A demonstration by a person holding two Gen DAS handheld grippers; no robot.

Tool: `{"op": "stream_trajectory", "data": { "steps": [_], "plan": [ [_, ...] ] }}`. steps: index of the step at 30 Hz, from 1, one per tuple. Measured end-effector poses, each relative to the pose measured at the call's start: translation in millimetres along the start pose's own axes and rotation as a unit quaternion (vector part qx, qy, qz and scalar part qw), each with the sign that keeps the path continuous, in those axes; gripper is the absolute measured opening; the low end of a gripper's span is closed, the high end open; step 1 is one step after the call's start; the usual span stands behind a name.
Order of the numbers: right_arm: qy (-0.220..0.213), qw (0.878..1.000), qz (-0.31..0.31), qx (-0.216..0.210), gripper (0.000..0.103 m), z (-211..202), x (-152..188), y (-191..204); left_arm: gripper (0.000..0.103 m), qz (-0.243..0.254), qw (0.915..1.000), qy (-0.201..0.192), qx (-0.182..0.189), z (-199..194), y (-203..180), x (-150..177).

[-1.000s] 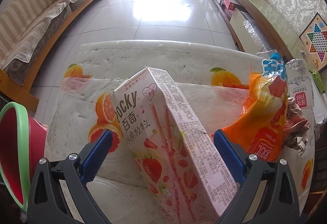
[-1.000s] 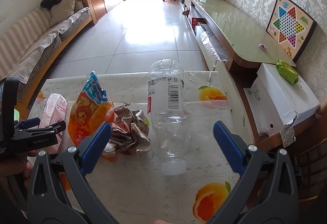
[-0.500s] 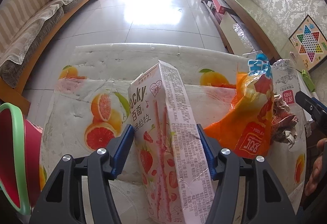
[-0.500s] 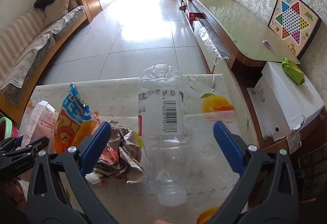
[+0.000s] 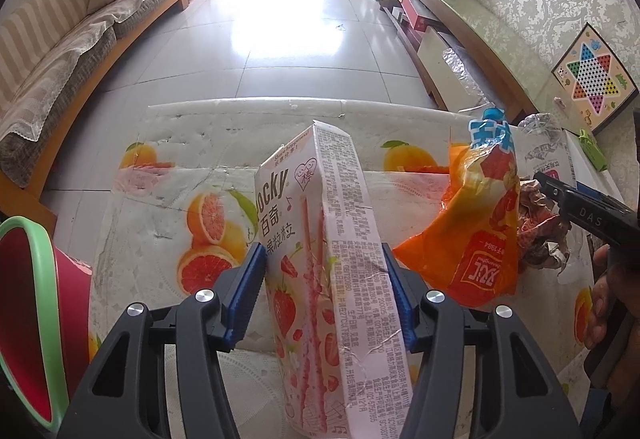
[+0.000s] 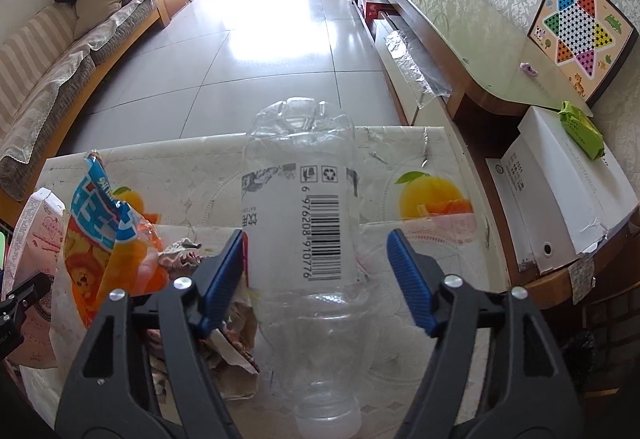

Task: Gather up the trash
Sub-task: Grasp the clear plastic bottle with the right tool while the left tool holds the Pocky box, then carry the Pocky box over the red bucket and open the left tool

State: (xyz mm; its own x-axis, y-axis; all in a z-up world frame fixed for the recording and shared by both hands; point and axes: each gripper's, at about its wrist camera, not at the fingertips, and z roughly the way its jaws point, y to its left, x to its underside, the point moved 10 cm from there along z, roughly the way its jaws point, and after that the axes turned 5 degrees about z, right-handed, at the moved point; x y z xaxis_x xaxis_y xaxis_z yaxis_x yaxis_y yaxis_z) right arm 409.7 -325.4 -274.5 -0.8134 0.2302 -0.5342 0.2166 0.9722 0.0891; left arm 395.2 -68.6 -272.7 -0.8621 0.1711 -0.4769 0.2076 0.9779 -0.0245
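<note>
Jaws of both grippers had just closed: the left gripper clamped the pink snack box between its pads, the right gripper nearly pinching the clear bottle, so both looked ready for lifting.

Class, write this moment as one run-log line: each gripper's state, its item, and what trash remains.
left gripper: shut on Pocky box | right gripper: closing around plastic bottle, right pad apart | remaining: orange snack bag, crumpled paper

Bright daylight pours from the far doorway at upper centre, glaring white on the glossy grey tiled floor; fisheye bending and dark vignetting at the corners.
</note>
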Motion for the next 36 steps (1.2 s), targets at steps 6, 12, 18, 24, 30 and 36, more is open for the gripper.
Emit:
{"op": "stream_trajectory", "data": {
  "steps": [6,12,18,24,30,36],
  "plan": [
    [-0.005,1.000,-0.005,0.005,0.051,-8.3,0.9,-2.9,0.054,0.005,1.0000,-0.004,0.005,-6.8,-1.4,-0.3],
    [-0.016,1.000,-0.009,0.011,0.050,-27.5,0.2,-6.8,0.053,0.013,0.9997,-0.016,0.010,-19.9,-4.0,-2.2],
    [-0.036,0.999,-0.017,0.015,0.050,-58.5,-4.0,-5.2,0.053,0.008,0.9994,-0.029,0.015,-39.5,1.3,-2.1],
    [-0.058,0.998,-0.019,0.014,0.050,-93.1,-10.6,0.7,0.053,0.002,0.9988,-0.047,0.013,-64.6,12.2,0.1],
    [-0.073,0.997,-0.033,0.002,0.050,-126.3,-9.5,25.2,0.053,-0.005,0.9979,-0.064,0.006,-91.5,28.8,3.3],
    [-0.078,0.995,-0.057,-0.018,0.050,-150.2,2.1,69.3,0.053,-0.024,0.9961,-0.084,-0.003,-121.0,60.2,8.0]
  ]
}}
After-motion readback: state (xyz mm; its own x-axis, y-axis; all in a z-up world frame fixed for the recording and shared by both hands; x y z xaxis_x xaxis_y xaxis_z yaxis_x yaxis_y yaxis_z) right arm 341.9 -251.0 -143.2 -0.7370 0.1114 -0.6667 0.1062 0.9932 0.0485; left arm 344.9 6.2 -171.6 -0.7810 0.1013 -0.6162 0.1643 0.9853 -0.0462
